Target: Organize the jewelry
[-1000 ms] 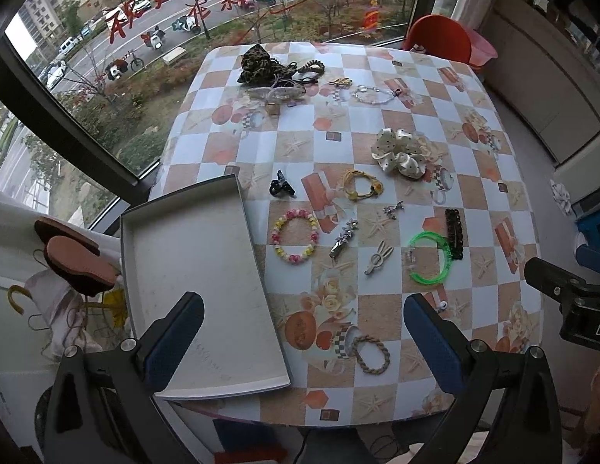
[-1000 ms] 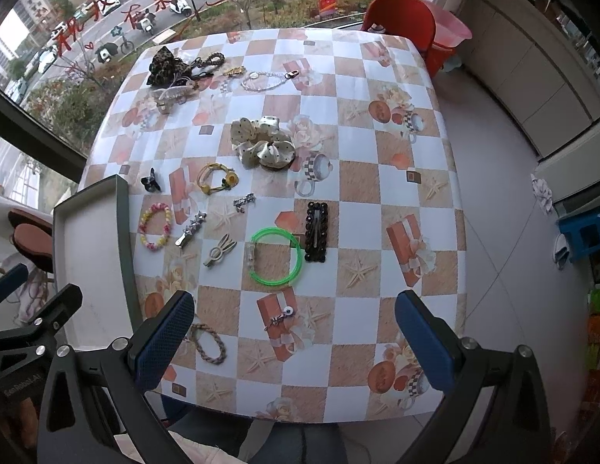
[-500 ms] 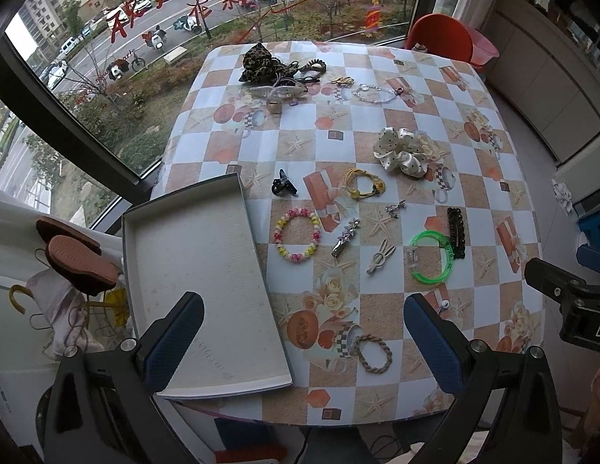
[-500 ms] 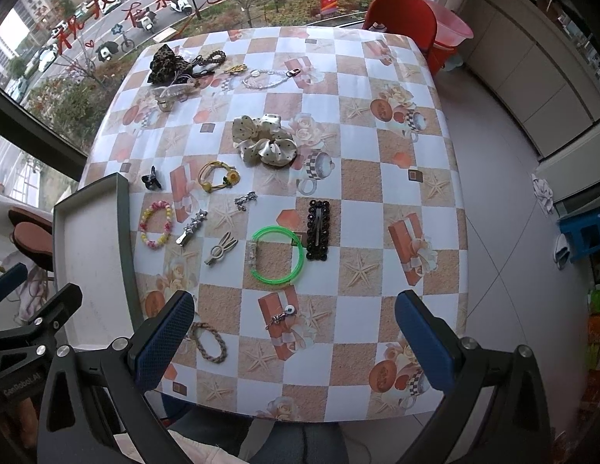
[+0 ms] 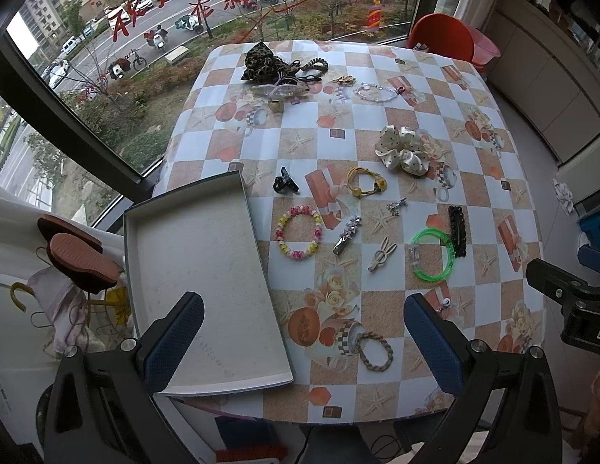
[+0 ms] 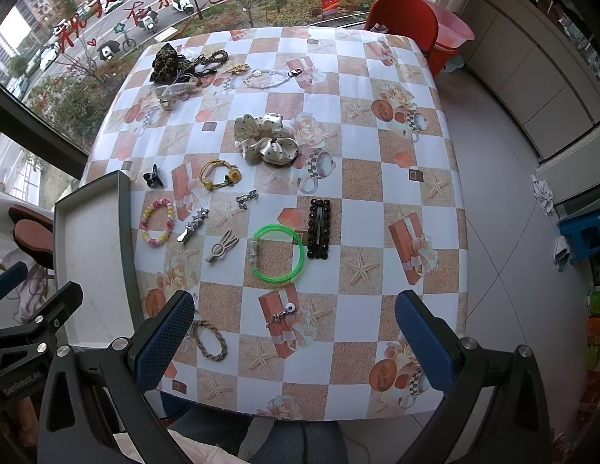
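Lengthwise, tray (image 5: pixel 207 255) runs from window toward near edge.

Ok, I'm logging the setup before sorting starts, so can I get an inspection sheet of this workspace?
Surface: table under a checkered cloth printed with starfish and gift boxes.
Job's things: grey tray at the table's left edge, nothing in it. Loose on the cloth: green bangle, black beaded clip, pastel bead bracelet, yellow hair tie, polka-dot scrunchie, braided band, rabbit clip.
Clutter: tangled pile with a leopard scrunchie at the far corner.
Grippers: left tool and right tool both open, holding nothing, above the near edge.
Cables: a thin lead shows under the table's near edge.
Surroundings: window onto a street, red chair, white cabinets.
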Demonstrator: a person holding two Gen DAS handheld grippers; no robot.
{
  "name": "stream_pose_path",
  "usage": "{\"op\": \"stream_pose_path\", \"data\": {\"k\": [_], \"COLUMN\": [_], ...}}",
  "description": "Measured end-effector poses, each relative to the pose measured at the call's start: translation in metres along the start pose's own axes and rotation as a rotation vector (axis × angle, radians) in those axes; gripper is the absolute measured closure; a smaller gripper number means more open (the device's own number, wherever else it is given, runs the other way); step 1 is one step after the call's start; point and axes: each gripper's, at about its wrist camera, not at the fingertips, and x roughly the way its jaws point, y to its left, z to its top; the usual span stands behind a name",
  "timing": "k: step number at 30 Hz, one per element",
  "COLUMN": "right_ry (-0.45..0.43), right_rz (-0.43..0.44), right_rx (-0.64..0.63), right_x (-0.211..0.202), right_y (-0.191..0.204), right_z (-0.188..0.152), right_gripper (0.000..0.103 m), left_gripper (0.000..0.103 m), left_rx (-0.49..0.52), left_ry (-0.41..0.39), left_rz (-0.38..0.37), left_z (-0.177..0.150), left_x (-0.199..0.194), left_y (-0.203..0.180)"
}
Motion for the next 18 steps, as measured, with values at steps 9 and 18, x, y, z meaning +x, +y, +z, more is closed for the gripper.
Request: {"op": "stream_pose_path", "data": {"k": [9,18], "right_ry": [0.000,0.000], "right_rz": [0.000,0.000], "right_rx": [-0.002,-0.001], "right_x": [0.0003,-0.0002], "right_y": [0.0004,0.0004], "right_z": [-0.0006,-0.0013], "right_gripper": [0.000,0.000], "left_gripper": [0.000,0.000], "left_rx": [0.000,-0.003], "left_ry": [0.000,0.000], "left_rz": [0.001,0.002], "left_z": [-0.0008,-0.0055], "left_x": [0.0001,0.0003], "left_y": [0.0011,0.0064]}}
